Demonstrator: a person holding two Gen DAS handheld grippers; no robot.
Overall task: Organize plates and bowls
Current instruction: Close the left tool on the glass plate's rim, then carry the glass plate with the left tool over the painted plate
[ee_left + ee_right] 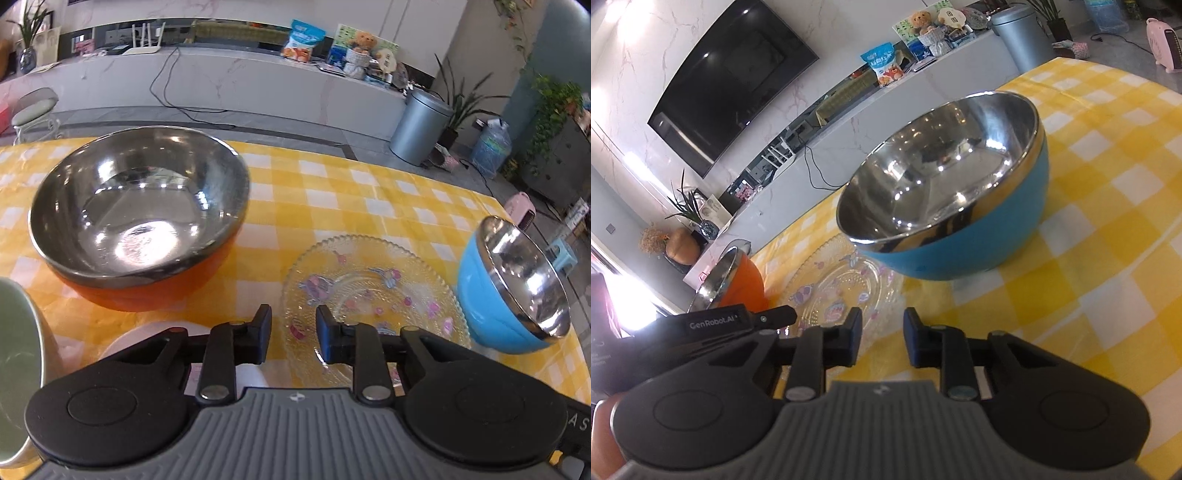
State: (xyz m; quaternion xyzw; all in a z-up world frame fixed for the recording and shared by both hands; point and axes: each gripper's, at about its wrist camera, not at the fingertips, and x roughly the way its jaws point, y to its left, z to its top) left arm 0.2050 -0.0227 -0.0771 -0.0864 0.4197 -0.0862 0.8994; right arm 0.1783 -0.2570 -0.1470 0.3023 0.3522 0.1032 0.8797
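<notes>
Steel-lined bowls sit unstacked: orange bowl ahead-left of the left gripper, blue bowl ahead of the right gripper. Both grippers hover narrowly parted, empty, above the glass plate. Sorting looks barely begun.
</notes>
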